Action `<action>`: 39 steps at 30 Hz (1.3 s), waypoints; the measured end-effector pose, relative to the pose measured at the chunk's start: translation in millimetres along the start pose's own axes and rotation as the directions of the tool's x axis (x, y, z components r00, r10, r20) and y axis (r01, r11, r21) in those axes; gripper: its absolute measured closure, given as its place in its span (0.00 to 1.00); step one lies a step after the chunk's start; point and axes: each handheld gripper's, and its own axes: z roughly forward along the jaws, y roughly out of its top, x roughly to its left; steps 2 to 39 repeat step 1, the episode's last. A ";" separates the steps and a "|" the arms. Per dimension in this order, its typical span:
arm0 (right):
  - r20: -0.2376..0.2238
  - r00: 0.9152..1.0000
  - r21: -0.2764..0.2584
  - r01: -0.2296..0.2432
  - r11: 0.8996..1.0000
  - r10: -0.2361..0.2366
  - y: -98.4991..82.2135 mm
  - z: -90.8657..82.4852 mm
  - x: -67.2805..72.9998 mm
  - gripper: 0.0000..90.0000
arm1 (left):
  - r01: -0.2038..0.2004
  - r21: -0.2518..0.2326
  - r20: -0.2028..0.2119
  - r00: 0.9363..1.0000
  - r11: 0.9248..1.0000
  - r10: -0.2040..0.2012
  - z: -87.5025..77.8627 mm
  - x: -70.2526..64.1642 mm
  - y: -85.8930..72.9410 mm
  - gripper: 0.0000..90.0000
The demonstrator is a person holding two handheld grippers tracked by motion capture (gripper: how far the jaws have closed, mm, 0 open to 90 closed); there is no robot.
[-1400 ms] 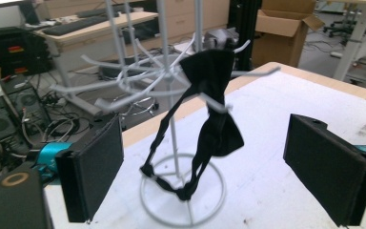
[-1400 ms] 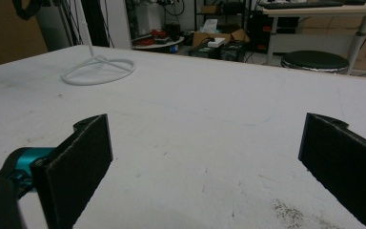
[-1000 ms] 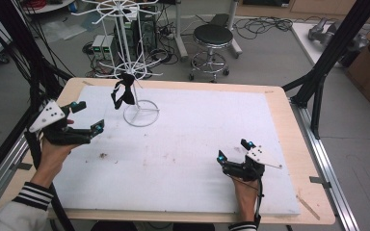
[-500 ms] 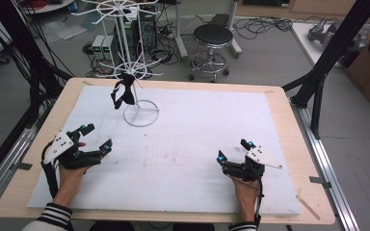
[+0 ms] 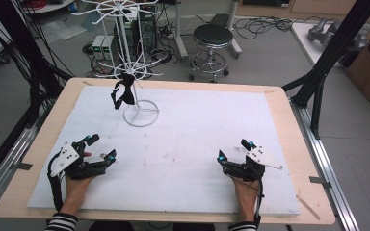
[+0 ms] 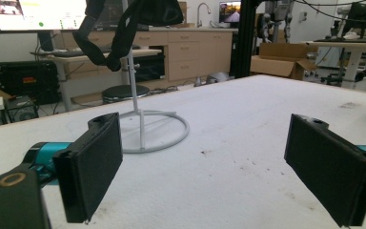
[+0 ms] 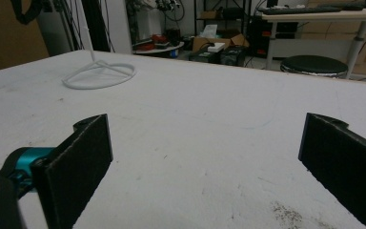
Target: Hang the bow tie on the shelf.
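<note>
Left hand-held gripper: I am resting it near the worktop's front-left corner, jaws wide after just closing a shade, nothing between them.
Right hand-held gripper: I am parking it near the front-right corner, jaws standing wide, holding nothing.
Black strap item: it is hanging on the white wire rack, which is standing near the worktop's back-left part, well apart from both grippers.
Step in hand: in my judgement I am lining up the left gripper on the rack.
Doing it well: I am advising a level approach to the hanging strap, pads meeting fabric and not wire, with the rack base kept steady.
Count: two grippers, one rack, one strap item.
</note>
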 end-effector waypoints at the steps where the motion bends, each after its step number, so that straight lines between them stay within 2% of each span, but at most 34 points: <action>1: 0.001 1.000 -0.001 -0.002 1.000 0.002 -0.1 -0.1 -0.1 0.03 | 0.007 -0.005 -0.002 1.000 1.000 -0.007 -0.8 0.4 -0.3 0.15; 39: 0.001 1.000 -0.001 -0.002 1.000 0.002 -0.1 -0.1 -0.1 0.03 | 0.007 -0.005 -0.002 1.000 1.000 -0.007 -0.8 0.4 -0.3 0.15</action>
